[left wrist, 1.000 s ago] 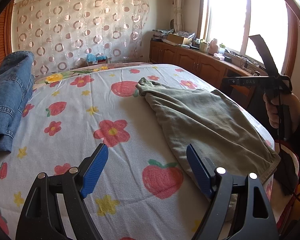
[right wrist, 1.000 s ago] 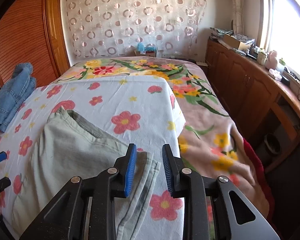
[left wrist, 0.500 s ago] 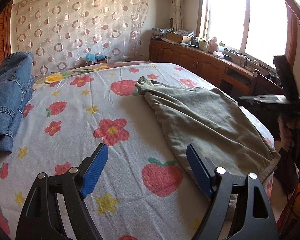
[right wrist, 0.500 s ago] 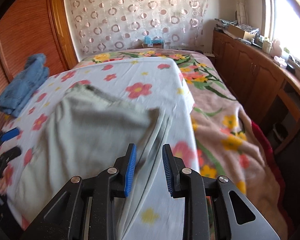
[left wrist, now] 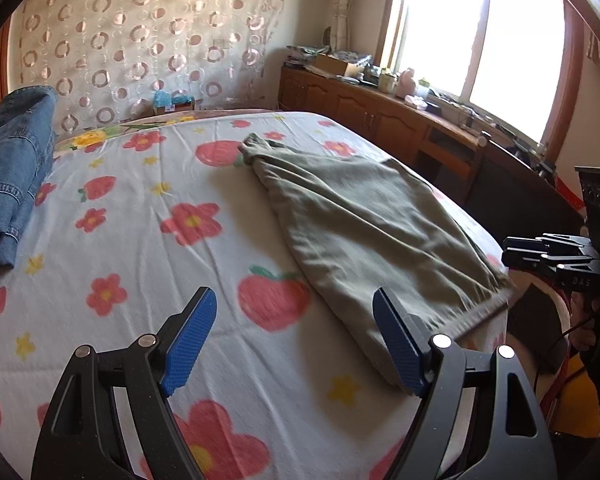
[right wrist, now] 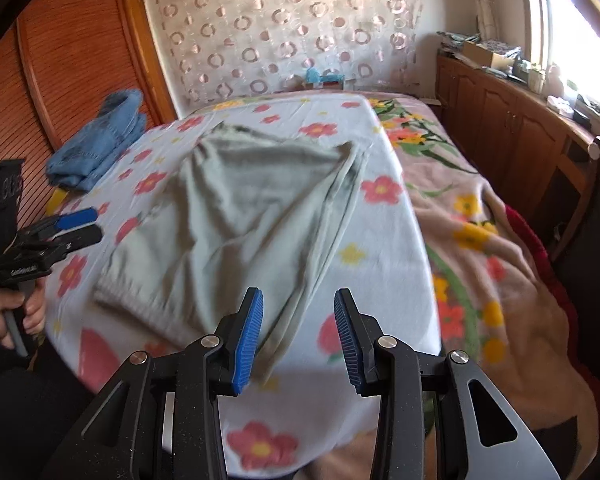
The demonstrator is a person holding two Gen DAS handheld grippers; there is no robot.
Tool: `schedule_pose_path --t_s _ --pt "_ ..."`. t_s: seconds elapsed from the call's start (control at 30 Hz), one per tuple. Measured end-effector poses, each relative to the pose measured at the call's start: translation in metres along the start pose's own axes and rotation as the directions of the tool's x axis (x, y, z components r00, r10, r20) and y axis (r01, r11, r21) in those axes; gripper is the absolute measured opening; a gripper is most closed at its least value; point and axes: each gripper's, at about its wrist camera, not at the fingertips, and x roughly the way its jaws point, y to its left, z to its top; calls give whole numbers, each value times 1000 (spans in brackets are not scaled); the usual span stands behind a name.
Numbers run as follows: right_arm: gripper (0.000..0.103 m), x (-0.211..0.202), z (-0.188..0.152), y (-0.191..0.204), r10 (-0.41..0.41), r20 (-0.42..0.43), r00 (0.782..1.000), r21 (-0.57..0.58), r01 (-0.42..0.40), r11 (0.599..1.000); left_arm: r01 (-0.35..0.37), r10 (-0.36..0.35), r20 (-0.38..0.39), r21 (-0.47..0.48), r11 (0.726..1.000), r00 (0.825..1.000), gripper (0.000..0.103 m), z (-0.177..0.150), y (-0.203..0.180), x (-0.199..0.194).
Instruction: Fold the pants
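Grey-green pants [left wrist: 364, 224] lie flat on the bed [left wrist: 132, 264], near its right edge. Left hand-held gripper [left wrist: 294, 342] wide open, empty; right hand-held gripper [right wrist: 298, 336] partly open, empty. Folded jeans [left wrist: 12, 168] far left.

The pants [right wrist: 236, 216] lie on the bedsheet [right wrist: 380, 240]. Folded jeans [right wrist: 100, 148] sit to their left, a cabinet [right wrist: 512, 128] stands right of the bed.

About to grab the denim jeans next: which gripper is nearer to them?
Left. The left gripper hovers over the sheet on the side where the jeans lie; the right gripper sits across the green pants, farther off.
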Motion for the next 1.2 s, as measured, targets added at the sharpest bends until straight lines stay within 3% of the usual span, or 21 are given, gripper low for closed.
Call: schedule_pose_path --t_s 0.2,0.33,0.4,0.5,0.7,0.87,1.03,1.2 --pt "39 -1 -13 4 45 -44 998 35 -43 998 28 -28 -20 29 999 999 81 -5 -18 -5" --pt "28 3 -10 4 68 -45 997 54 -66 996 40 -38 -23 71 997 999 81 -8 -29 -9" --pt "17 2 -11 3 83 -47 995 60 -80 995 51 -49 -33 84 995 998 81 -11 -34 -12" --pt "11 -6 -9 7 96 -11 995 59 -96 994 69 -64 -45 113 991 997 76 -12 -40 -12" --pt "10 -19 -11 13 99 44 994 48 -101 994 103 -89 -89 169 980 992 73 -19 -51 -11" --pt "10 -16 -17 13 98 35 995 59 -100 993 119 -98 -124 179 977 987 54 -23 -54 -3" --pt "10 -14 -16 13 103 29 994 72 -105 992 141 -121 -118 180 974 986 26 -23 -55 -2" --pt "10 -14 -17 16 122 18 992 66 -123 990 145 -131 -95 164 976 987 23 -20 -51 -6"
